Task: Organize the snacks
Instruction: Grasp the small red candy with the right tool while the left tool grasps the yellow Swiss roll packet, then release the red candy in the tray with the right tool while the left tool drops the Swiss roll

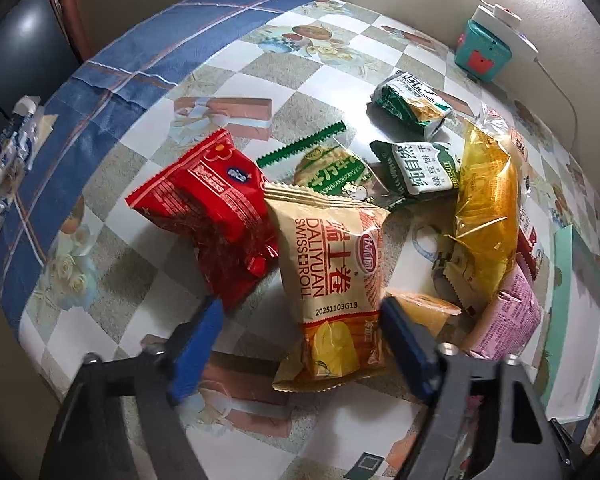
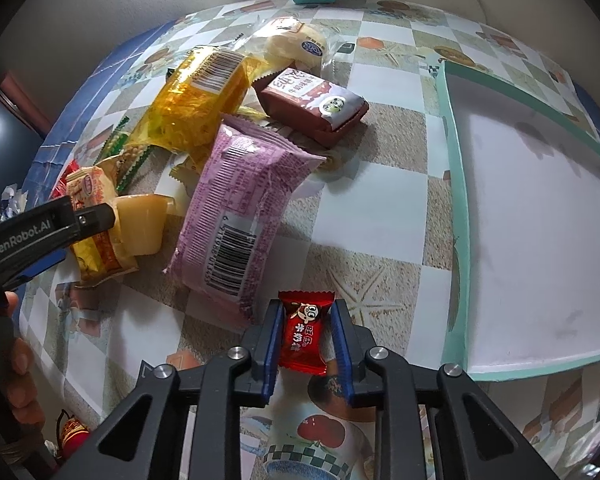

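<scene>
- Right gripper (image 2: 306, 334): jaws clamped on a small red candy (image 2: 305, 330), one blue pad on each side of the wrapper; the candy sat upright between them, just above the checked desk (image 2: 380, 224).
- Left gripper (image 1: 300, 320): jaws apart, straddling the lower half of a beige Swiss roll pack (image 1: 332, 280) that lay flat on the desk; the right pad stood at the pack's edge, the left pad well clear of it, beside a red packet (image 1: 216, 216).
- Right wrist view only: a shallow teal-rimmed box (image 2: 452, 184) with a white floor, right of the pile; a pink wrapper (image 2: 240, 208) with its barcode up; a brown biscuit pack (image 2: 312, 104); "GenRobot.AI" on the left gripper's arm.
- Left wrist view only: two green biscuit packs (image 1: 420, 168), one marked "BISCUIT".
- Both views: a yellow cellophane bag (image 1: 484, 216) and a teal cube (image 1: 482, 54) at the wall.
- Legible on the beige pack: "DALIYUAN SWISS ROLL", "20251103G13".
</scene>
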The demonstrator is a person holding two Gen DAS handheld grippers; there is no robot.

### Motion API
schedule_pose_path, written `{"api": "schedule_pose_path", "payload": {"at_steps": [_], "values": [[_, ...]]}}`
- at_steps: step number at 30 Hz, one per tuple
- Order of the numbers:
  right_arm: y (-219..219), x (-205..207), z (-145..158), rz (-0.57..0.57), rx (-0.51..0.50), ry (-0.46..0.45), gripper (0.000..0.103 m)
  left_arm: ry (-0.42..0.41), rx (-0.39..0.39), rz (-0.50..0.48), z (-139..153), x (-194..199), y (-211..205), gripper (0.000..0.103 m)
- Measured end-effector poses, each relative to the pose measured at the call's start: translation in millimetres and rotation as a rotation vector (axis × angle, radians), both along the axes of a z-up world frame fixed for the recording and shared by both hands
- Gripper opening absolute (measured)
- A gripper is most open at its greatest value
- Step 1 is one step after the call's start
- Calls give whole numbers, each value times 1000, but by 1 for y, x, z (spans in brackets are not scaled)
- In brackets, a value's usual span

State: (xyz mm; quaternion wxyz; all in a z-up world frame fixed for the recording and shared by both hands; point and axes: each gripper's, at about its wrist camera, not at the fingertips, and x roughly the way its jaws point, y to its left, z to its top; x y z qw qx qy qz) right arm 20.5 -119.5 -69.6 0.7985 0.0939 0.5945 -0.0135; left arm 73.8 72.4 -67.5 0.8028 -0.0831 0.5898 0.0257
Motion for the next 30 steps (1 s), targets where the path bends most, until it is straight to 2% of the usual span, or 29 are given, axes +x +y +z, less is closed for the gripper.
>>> {"api": "schedule_pose_path", "payload": {"at_steps": [3,8,9,11,13,22,30], "values": [[-3,-3,1,-5,9,0,25,16,-12,13,-2,0,2,77],[-5,-2,0,-11,18,3,25,21,-45,11,-2,-2,3,56],[-5,-2,0,-11,19,3,25,21,-49,6,-2,-2,2,49],[-5,-3,1,-12,20,3,25,17,-45,2,0,-2,0,46],[-6,-4,1,-14,25,6,25,12,-46,1,2,-3,-1,37],[-14,-9,6,-39,63,5,25,49,-15,25,4,-15,2,37],[-27,-11,20,-77,109,-23,25,27,22,29,27,-29,-2,36]]}}
